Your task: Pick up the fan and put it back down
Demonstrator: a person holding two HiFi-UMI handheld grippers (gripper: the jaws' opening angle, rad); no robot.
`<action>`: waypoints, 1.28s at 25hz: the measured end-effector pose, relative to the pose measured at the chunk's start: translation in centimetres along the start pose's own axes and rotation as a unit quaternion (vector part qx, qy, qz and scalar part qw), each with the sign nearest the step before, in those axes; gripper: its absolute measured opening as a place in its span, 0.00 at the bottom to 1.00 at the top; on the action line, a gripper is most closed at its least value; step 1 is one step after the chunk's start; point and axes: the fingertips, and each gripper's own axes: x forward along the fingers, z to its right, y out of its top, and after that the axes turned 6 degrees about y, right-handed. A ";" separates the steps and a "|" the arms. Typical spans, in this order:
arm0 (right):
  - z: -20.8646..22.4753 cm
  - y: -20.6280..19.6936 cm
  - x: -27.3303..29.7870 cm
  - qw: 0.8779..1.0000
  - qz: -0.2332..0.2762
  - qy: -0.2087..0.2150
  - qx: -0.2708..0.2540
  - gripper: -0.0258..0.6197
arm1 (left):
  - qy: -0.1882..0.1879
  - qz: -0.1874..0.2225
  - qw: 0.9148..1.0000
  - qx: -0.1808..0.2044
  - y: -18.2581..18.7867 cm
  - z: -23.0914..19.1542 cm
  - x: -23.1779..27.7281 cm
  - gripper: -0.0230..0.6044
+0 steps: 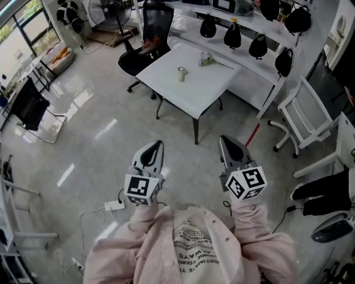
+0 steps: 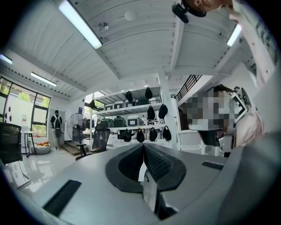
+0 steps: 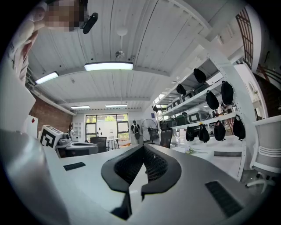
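A black standing fan [image 1: 104, 11] stands on the floor at the far end of the room, left of the shelves. It also shows small in the left gripper view as the fan [image 2: 75, 126] and in the right gripper view as the fan [image 3: 149, 126]. My left gripper [image 1: 157, 146] and right gripper [image 1: 224, 142] are held side by side in front of the person's chest. Both point level toward the white table and are far from the fan. The left gripper [image 2: 143, 147] has its jaws together with nothing between them. So does the right gripper [image 3: 142, 148].
A white table [image 1: 191, 91] stands ahead, with a small cup-like object [image 1: 181, 74] and a small bundle [image 1: 206, 59] on it. A black office chair [image 1: 145, 47] is behind it. Shelves with black bags [image 1: 258, 47] run along the right. White chairs [image 1: 302, 119] stand at right, and a power strip [image 1: 115, 206] with cables lies on the floor at left.
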 end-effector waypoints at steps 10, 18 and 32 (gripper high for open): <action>1.4 -0.5 -0.9 1.000 -0.002 0.006 0.008 0.04 | 0.004 -0.003 1.000 0.004 -0.4 1.6 0.7 0.04; 2.3 -1.0 -1.2 1.000 0.000 0.009 0.023 0.04 | -0.003 -0.007 1.000 -0.003 -0.7 2.8 1.3 0.04; 4.3 -2.4 0.1 0.999 -0.004 0.002 0.046 0.04 | 0.010 -0.026 0.999 -0.036 -1.7 1.1 3.8 0.39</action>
